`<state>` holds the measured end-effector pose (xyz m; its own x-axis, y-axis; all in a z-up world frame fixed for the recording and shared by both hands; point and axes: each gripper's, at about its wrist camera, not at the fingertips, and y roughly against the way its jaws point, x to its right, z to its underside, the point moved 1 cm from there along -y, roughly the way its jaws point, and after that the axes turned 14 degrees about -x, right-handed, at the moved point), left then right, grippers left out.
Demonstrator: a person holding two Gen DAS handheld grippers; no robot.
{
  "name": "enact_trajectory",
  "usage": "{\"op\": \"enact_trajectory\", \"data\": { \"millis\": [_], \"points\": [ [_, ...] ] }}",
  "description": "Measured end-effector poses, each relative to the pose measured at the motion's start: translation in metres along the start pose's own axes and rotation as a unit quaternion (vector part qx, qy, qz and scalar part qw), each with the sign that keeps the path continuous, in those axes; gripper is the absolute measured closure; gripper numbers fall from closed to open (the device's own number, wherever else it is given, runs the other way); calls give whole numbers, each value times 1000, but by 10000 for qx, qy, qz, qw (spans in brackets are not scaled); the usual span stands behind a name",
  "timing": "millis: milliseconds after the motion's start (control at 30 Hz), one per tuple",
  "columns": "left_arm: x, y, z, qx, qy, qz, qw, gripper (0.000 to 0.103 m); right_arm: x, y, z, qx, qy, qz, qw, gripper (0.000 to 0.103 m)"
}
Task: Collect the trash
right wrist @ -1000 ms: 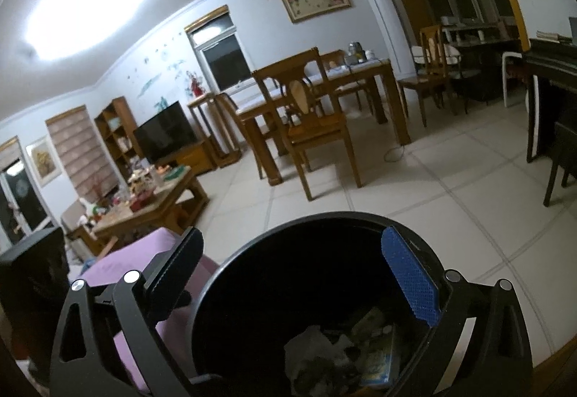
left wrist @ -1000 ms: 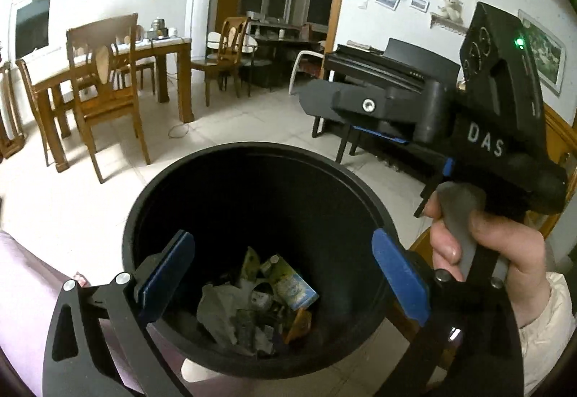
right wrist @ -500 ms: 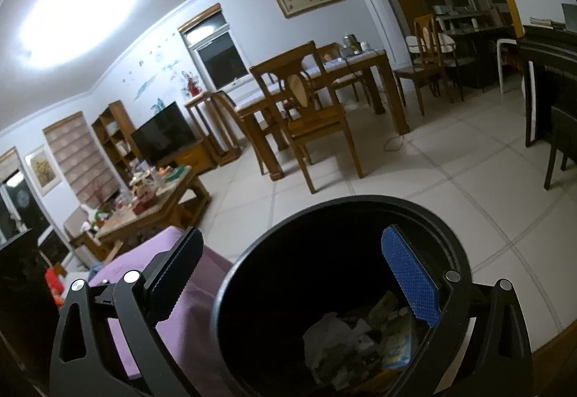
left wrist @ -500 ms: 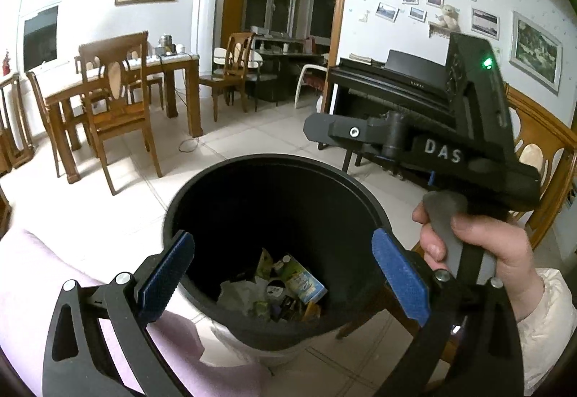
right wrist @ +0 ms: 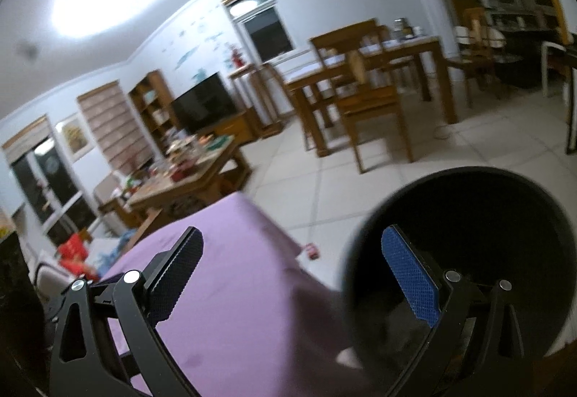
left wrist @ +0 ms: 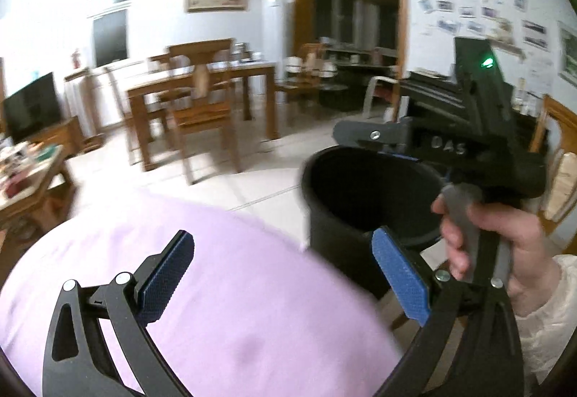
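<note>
Over the purple cloth (left wrist: 223, 288), your left gripper (left wrist: 285, 281) hangs with both blue pads spread wide, nothing between them. At two o'clock in that view sits the black trash bin (left wrist: 360, 195), your right hand (left wrist: 505, 245) beside it. Your right gripper (right wrist: 299, 274) is released too, empty, the bin (right wrist: 468, 216) at four o'clock. Blurry frames.

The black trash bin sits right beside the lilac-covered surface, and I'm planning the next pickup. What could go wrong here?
1. The right tool, open, hangs close to the black trash bin; a swing might tip it.
2. Both views are motion-blurred, so aiming may be off.
3. The lilac cover could snag the left tool.
</note>
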<state>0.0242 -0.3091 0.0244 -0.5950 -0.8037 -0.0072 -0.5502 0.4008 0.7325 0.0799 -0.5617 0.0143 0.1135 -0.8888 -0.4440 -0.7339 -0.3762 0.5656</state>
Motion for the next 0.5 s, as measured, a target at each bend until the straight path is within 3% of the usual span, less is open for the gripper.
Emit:
{"op": "enact_trajectory", "data": {
  "millis": [200, 500],
  "points": [
    [-61, 24, 32, -7, 691, -592, 9959, 5, -81, -40, 9, -403, 508, -408, 9971, 5],
    [-138, 53, 70, 53, 1423, -1516, 9781, 5, -187, -87, 33, -906, 1175, -841, 9853, 5]
  ]
}}
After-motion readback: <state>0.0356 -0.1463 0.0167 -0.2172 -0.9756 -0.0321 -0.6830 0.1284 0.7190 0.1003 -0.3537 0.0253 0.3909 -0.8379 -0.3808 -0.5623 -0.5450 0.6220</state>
